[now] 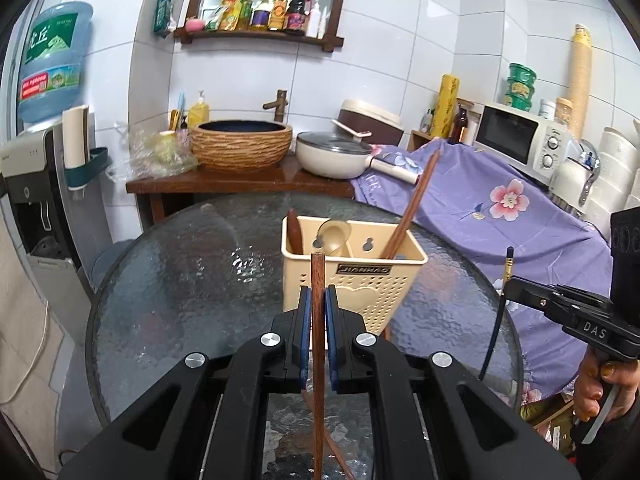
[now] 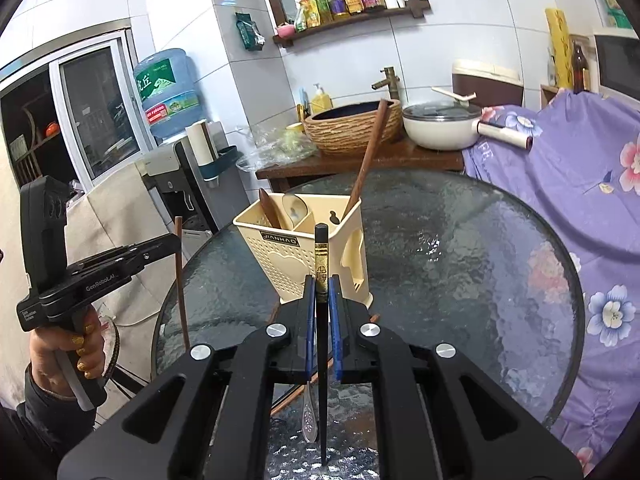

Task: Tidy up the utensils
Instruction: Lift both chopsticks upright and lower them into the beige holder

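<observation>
You're mid-carry: left gripper (image 1: pixel 319 300) clamps a brown wooden chopstick (image 1: pixel 318 280), right gripper (image 2: pixel 321 292) a black gold-banded chopstick (image 2: pixel 321 256), both above the round glass table (image 1: pixel 180 280); the cream perforated plastic utensil caddy (image 1: pixel 372 284) waits at twelve o'clock, so lower tips into an open compartment.

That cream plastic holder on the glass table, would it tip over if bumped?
Possibly. The utensil holder looks light, being thin perforated plastic, and the tall chopstick leaning in it raises its weight. The glass table seems slick, so it might slide instead.

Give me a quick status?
Left hand-held gripper shut on brown chopstick. Right shut on black chopstick. Beige caddy ahead, path clear.
</observation>
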A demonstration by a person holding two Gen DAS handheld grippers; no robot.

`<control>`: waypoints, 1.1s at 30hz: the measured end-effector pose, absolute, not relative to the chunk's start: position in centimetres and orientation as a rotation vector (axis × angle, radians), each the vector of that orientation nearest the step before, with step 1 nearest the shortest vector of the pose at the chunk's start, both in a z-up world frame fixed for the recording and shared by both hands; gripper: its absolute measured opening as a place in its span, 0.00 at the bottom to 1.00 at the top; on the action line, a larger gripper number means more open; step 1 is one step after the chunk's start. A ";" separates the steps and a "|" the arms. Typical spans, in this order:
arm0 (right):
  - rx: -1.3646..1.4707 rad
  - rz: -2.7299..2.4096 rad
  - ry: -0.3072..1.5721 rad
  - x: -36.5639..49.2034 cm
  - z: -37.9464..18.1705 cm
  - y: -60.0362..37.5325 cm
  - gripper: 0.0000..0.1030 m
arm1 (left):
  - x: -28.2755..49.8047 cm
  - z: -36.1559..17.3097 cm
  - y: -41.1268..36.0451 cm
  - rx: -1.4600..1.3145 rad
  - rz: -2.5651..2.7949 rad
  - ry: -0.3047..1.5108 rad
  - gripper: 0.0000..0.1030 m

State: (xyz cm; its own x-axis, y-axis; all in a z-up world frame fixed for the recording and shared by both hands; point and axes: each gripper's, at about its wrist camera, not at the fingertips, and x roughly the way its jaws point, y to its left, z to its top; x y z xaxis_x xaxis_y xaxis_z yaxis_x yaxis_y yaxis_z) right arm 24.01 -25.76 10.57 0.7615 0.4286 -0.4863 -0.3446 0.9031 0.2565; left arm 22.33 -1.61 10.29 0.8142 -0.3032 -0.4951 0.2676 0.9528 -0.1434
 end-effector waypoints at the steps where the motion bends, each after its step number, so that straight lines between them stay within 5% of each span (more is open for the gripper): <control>1: 0.154 0.425 0.563 23.9 10.7 -25.8 0.07 | 22.2 10.5 -1.7 -0.065 -0.308 0.535 0.06; 33: 0.130 0.547 0.490 25.0 21.2 -23.4 0.07 | 21.8 20.3 -1.8 -0.076 -0.398 0.403 0.06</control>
